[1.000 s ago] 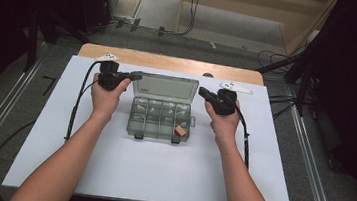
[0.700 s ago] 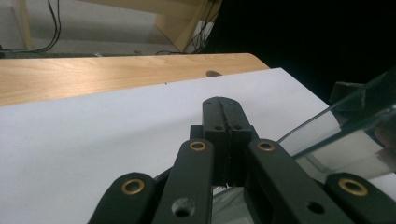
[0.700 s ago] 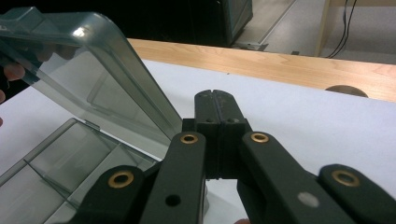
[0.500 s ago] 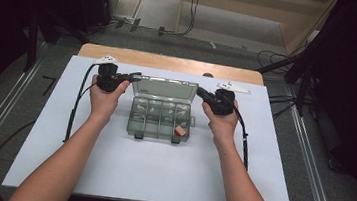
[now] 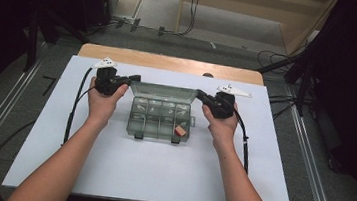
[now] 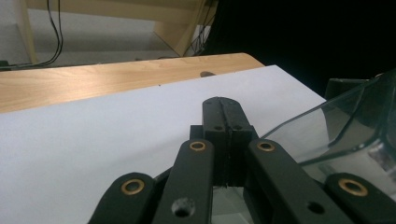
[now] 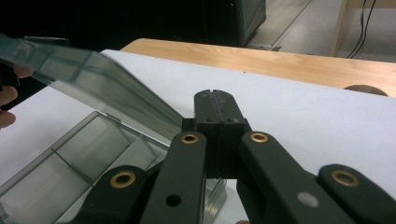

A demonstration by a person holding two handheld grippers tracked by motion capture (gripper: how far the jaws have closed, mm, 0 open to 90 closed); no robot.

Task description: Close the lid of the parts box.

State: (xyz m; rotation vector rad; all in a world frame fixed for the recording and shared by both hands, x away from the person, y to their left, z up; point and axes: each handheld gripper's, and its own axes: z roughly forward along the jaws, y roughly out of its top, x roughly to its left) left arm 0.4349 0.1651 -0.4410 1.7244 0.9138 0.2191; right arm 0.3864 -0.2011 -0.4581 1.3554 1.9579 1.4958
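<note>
The left tongs (image 5: 133,78) are seen pressed together with nothing between the jaws, their tips set at the left end of the raised lid (image 5: 166,90) of a clear compartment box (image 5: 160,118); in the left gripper view the closed tips (image 6: 223,108) are shown just beside the lid's transparent edge (image 6: 327,126), though contact cannot be told. The right tongs (image 5: 202,95) are likewise pressed together and empty, placed at the lid's right end; in the right gripper view the shut tips (image 7: 215,103) are seen next to the tilted lid (image 7: 88,79), with the box's open compartments (image 7: 70,163) below it. Each pair of tongs is held in a hand, the left hand (image 5: 104,98) and the right hand (image 5: 221,123), the forearms being brought in from the near edge. The box is placed near the middle of the white bench (image 5: 149,173), slightly toward its far side, with the lid tilted up along the far edge. A small orange-brown piece (image 5: 180,130) is seen in the near right compartment, and small pale pieces in the far compartments. A strip of bare wood (image 5: 170,62) is shown beyond the white surface
</note>
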